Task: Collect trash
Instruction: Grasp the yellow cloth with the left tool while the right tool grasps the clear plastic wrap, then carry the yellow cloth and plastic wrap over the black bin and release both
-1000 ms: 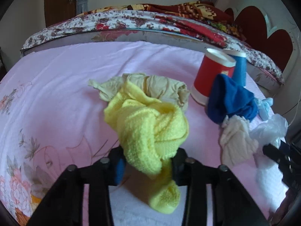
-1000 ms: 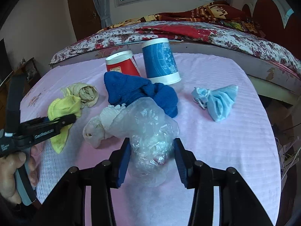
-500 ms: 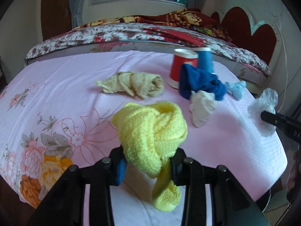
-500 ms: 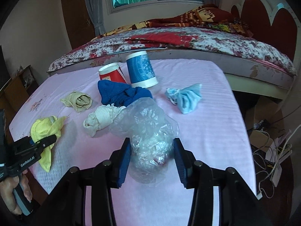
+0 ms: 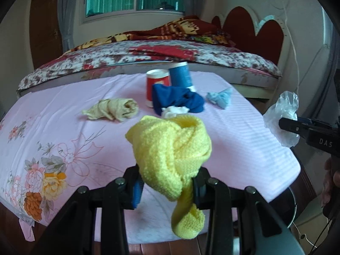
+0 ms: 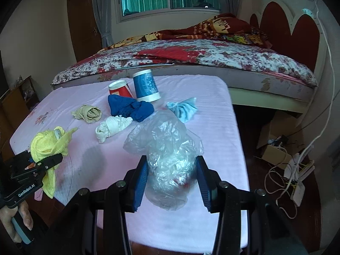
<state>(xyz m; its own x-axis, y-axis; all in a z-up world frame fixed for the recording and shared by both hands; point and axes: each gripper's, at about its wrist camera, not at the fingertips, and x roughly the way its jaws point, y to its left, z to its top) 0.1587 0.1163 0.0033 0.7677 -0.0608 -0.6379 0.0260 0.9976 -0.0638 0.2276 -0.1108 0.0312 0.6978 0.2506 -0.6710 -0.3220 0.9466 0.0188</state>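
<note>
My left gripper (image 5: pixel 167 186) is shut on a yellow knitted cloth (image 5: pixel 170 148), held above the near edge of the pink-covered table (image 5: pixel 63 106); its tail hangs below the jaws. My right gripper (image 6: pixel 172 182) is shut on a crumpled clear plastic bag (image 6: pixel 167 155), also lifted over the table's near side. In the left wrist view that bag (image 5: pixel 282 116) shows at the right. In the right wrist view the yellow cloth (image 6: pixel 46 146) shows at the left. On the table lie a beige rag (image 6: pixel 88 112), a white rag (image 6: pixel 111 127), a dark blue cloth (image 6: pixel 129 107) and a light blue cloth (image 6: pixel 183 109).
Two upturned paper cups, red (image 6: pixel 120 89) and blue (image 6: pixel 146 86), stand at the table's far side. A bed (image 6: pixel 191 55) with a floral cover lies behind. Cardboard boxes (image 6: pixel 274 146) and a power strip with cables (image 6: pixel 297 182) lie on the floor at right.
Both grippers have pulled back and risen from the table, each carrying its load. The table and its items now look smaller and farther off.
</note>
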